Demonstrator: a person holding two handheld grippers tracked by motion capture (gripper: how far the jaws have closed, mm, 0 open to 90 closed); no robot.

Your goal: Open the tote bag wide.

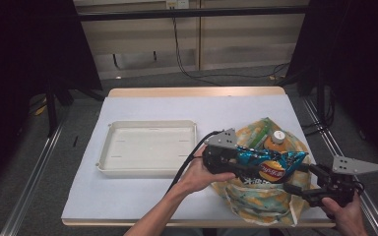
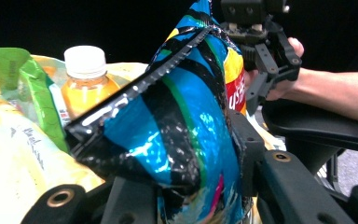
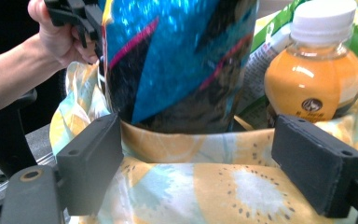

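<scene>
A blue chip bag (image 1: pixel 268 164) hangs over a fruit-patterned cloth bag (image 1: pixel 256 201) at the table's right front. My left gripper (image 1: pixel 246 167) is shut on the chip bag (image 2: pixel 182 116), whose lower end is squeezed between the jaws. An orange juice bottle (image 1: pixel 277 139) with a white cap and a green packet (image 1: pixel 259 129) stand inside the cloth bag. My right gripper (image 1: pixel 302 179) is open at the cloth bag's near right side. In the right gripper view its pads (image 3: pixel 91 163) stand wide apart with the cloth rim (image 3: pixel 191 186) between them, untouched, and the bottle (image 3: pixel 314 79) behind.
An empty white tray (image 1: pixel 147 124) lies left of the bags on the white table cover (image 1: pixel 142 196). Black stands and cables surround the table. The table's right edge runs close to my right hand.
</scene>
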